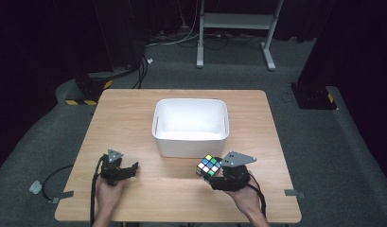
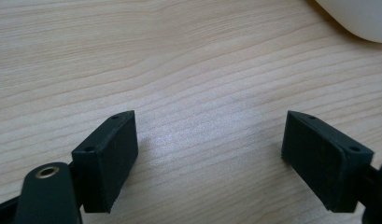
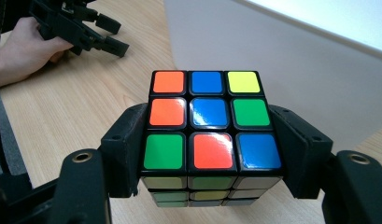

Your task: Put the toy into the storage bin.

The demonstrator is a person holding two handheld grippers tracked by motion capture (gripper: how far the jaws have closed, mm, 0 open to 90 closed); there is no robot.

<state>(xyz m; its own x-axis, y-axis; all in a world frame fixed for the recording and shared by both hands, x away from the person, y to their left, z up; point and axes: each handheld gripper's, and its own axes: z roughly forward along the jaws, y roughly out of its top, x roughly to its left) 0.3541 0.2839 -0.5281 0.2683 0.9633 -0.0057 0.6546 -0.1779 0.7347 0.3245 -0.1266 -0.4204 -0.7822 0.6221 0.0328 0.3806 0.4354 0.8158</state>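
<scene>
The right gripper (image 1: 215, 171), black with a grey three-cornered plate on top, sits above the bench's near edge, right of the middle, and its two jaws are clamped on a scrambled, black-framed plastic puzzle cube with coloured stickers (image 1: 209, 166). In the right gripper view the cube (image 3: 211, 122) fills the gap between the jaws, which press flat against its left and right sides; its top face shows orange, blue and yellow squares in the far row, orange, blue and green in the middle, and green, orange and blue nearest the camera. The cube is held just in front of the near wall of a white rectangular plastic tub (image 1: 191, 137).

The left gripper (image 1: 129, 169), of the same black build, rests low over the light wooden bench (image 1: 134, 118) near its near-left corner, held in the person's left hand (image 1: 108, 194). Its jaws stand wide apart with only bare wood grain between them.

Farther off, the tub stands at the bench's middle, its opening upward and its inside bare white.
</scene>
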